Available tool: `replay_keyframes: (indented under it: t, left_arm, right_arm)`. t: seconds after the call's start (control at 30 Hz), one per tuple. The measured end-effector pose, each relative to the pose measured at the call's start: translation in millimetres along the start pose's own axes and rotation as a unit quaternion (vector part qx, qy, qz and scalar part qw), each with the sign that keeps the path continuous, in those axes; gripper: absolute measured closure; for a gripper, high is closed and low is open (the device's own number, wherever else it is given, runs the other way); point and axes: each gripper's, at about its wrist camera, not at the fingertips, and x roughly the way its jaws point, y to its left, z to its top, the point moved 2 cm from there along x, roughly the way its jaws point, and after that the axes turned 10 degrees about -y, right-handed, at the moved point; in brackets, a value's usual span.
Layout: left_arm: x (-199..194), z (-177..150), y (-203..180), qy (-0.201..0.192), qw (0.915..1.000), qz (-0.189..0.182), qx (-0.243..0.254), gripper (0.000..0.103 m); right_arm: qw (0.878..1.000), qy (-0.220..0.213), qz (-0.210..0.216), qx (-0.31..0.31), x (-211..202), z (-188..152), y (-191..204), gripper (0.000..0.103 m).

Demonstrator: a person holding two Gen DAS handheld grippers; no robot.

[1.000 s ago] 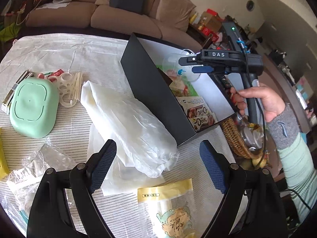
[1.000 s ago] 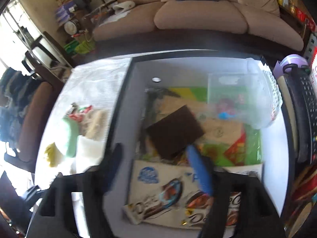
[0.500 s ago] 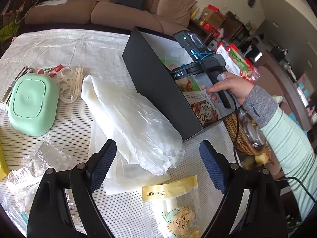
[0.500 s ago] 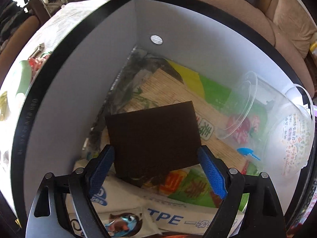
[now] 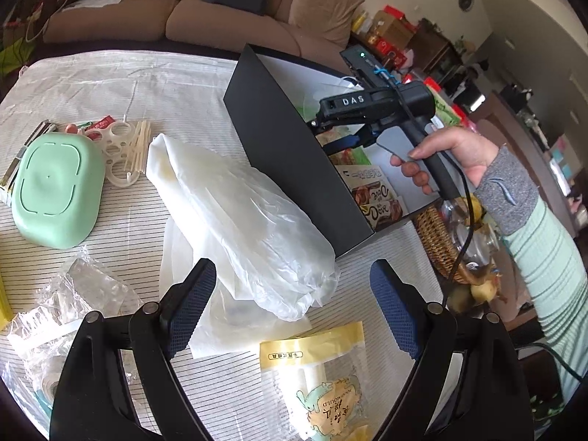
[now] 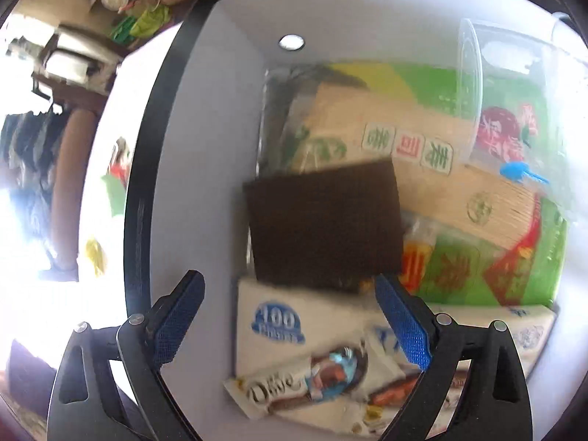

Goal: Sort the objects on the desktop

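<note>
A black box (image 5: 290,154) with a white inside stands on the striped tablecloth. My right gripper (image 6: 290,316) is open and empty inside the box, above a dark brown square pad (image 6: 323,228) that lies on snack packets, a Dove bar (image 6: 312,382) and a clear plastic cup (image 6: 514,110). The right gripper also shows in the left wrist view (image 5: 345,139), dipping into the box. My left gripper (image 5: 290,308) is open and empty above a white plastic bag (image 5: 235,217) and a yellow-topped packet (image 5: 319,378).
A mint green lidded box (image 5: 58,187), a white plastic ring holder (image 5: 121,147) and crumpled clear wrappers (image 5: 70,305) lie on the left of the table. A wicker basket (image 5: 437,235) sits right of the box. A sofa (image 5: 183,11) stands behind the table.
My right gripper dipped into the box over the brown pad, then drew back a little and tilted; its view is blurred now. The left gripper has barely moved.
</note>
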Motion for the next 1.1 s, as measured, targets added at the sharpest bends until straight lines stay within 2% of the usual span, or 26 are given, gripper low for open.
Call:
replay_keyframes:
  t: [0.07,0.23,0.33,0.43,0.5,0.63,0.73,0.87,1.03,1.1]
  left_arm:
    - [-1.6,1.5,-0.8,-0.003,1.0000,-0.001,0.001,0.018]
    - [-1.8,2.5,0.0,-0.005,1.0000,0.001,-0.002,0.018]
    - [-1.6,3.3,0.5,-0.004,1.0000,0.002,0.000,0.018]
    - [-1.9,3.4,2.7,-0.003,1.0000,0.004,-0.002,0.018]
    - [-1.7,3.4,5.4,-0.002,1.0000,0.005,-0.005,0.018]
    - [0.1,3.4,9.6,0.004,0.9999,0.014,-0.005,0.018]
    - [1.4,2.5,9.6,0.008,0.9998,0.016,-0.004,0.018]
    - [1.9,1.3,8.3,0.010,0.9998,0.017,-0.001,0.018]
    - [0.9,-1.6,6.8,0.019,0.9994,0.028,0.010,0.018]
    - [1.0,-3.2,7.2,0.024,0.9990,0.034,0.014,0.018]
  right_arm:
    - [0.999,-0.023,-0.025,0.000,-6.5,0.6,-4.7,0.006]
    - [0.993,-0.086,-0.010,0.082,-6.8,17.5,-27.6,0.006]
    - [0.988,-0.086,-0.006,0.129,7.1,34.9,-38.6,0.006]
    - [0.985,-0.079,-0.004,0.150,17.2,35.5,-47.3,0.006]
    - [0.985,-0.065,0.018,0.156,23.0,30.0,-44.5,0.006]
    - [0.989,-0.036,0.036,0.140,34.3,20.4,-41.1,0.006]
    - [0.987,-0.032,0.056,0.144,32.7,13.9,-36.8,0.006]
    - [0.988,-0.035,0.056,0.141,26.0,7.2,-34.8,0.006]
    - [0.993,-0.050,-0.014,0.102,-6.6,-1.5,-31.1,0.006]
    - [0.994,-0.066,-0.014,0.087,-23.5,-10.2,-25.9,0.006]
